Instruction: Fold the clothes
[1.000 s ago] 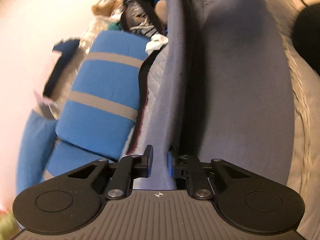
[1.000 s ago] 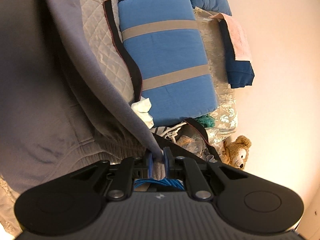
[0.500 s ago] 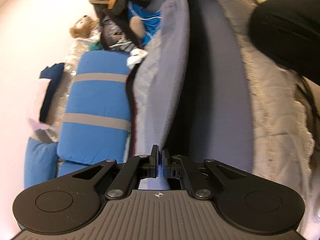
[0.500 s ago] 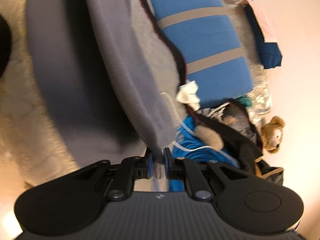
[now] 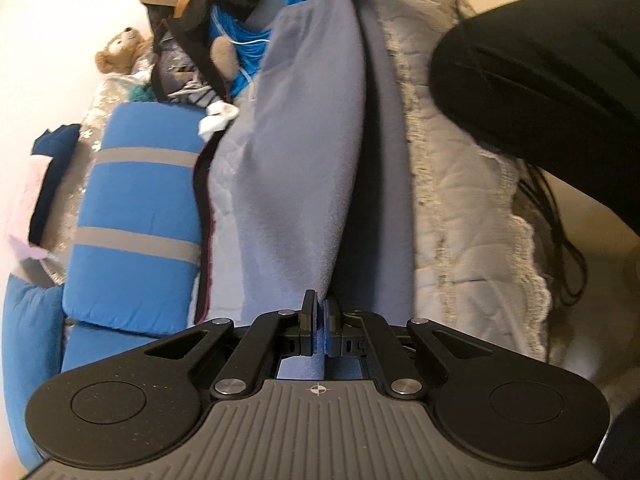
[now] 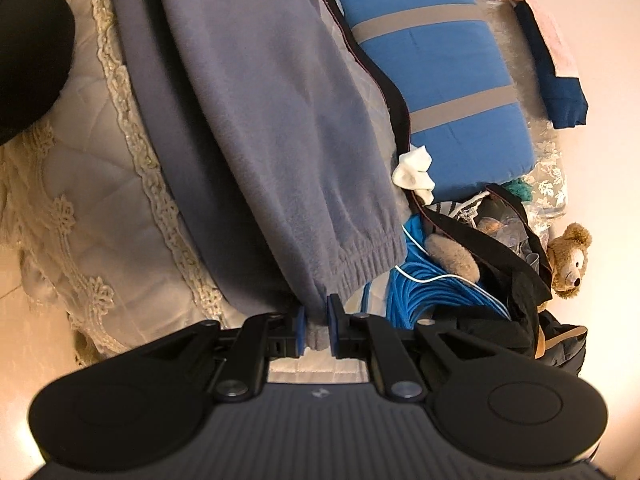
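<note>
We see grey-blue fleece trousers [image 6: 272, 128] on a cream quilted bedspread [image 6: 92, 200] with lace edging. Beside them lie a bright blue cushion [image 6: 436, 92] with grey stripes, a coil of blue cable [image 6: 432, 292], a brown teddy bear [image 6: 570, 260] and a black bag [image 6: 500, 280].

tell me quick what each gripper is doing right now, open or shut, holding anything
Left gripper: shut on an edge of the grey fleece garment.
Right gripper: shut on the garment's elastic cuff.

Blue cable coil [image 5: 256, 8] half under grey fleece [image 5: 304, 152]
</note>
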A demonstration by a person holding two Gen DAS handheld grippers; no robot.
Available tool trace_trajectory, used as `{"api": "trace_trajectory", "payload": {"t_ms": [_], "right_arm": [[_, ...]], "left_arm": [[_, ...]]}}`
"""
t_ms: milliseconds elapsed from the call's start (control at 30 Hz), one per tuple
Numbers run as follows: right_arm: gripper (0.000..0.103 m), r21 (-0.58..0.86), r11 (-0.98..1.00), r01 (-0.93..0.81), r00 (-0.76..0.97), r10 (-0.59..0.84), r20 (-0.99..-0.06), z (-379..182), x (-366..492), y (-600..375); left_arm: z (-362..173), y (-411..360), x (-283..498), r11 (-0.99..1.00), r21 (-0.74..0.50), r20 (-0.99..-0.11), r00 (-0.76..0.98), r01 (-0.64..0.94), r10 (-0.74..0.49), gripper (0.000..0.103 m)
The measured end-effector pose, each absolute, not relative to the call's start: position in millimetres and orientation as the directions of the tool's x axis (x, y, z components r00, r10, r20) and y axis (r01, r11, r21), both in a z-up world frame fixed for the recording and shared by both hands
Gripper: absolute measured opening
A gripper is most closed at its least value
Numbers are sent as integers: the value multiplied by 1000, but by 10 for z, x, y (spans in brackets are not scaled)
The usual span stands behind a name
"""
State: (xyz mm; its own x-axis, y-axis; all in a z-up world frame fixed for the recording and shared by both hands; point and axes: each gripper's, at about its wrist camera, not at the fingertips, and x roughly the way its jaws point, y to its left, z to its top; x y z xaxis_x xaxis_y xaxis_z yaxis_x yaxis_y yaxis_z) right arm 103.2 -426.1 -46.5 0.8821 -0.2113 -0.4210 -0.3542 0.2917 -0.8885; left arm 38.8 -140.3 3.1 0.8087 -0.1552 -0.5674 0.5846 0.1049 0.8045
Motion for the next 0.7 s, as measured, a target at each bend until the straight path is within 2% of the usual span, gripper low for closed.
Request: {"api": "trace_trajectory", "payload": {"t_ms": [567,600,633,667,700], "right_arm": [[20,-890,256,-378,870,-231,-436,-646,1037,-4269],[24,-894,251,-370,874,-232,-427,-652,1029,-4263],[32,-901,248,-357,880,-234,-413,-655,1016,-4255],[42,-910,246,-335,890,-236,-391,-653,996,-4241],[57,-913,254,-319,897,-230,-377,-640,973,-4225]], "left_arm": [[-260,-1391,449,76,784,-603,786,616,-137,4],[-259,-1384,443,77,787,-600,788,613,-139,5],[-255,-1376,442,81,788,-597,790,610,-141,5],[-248,-1368,443,88,787,-597,790,611,-141,5],[-241,-1361,445,96,786,-597,790,611,-141,5]]}}
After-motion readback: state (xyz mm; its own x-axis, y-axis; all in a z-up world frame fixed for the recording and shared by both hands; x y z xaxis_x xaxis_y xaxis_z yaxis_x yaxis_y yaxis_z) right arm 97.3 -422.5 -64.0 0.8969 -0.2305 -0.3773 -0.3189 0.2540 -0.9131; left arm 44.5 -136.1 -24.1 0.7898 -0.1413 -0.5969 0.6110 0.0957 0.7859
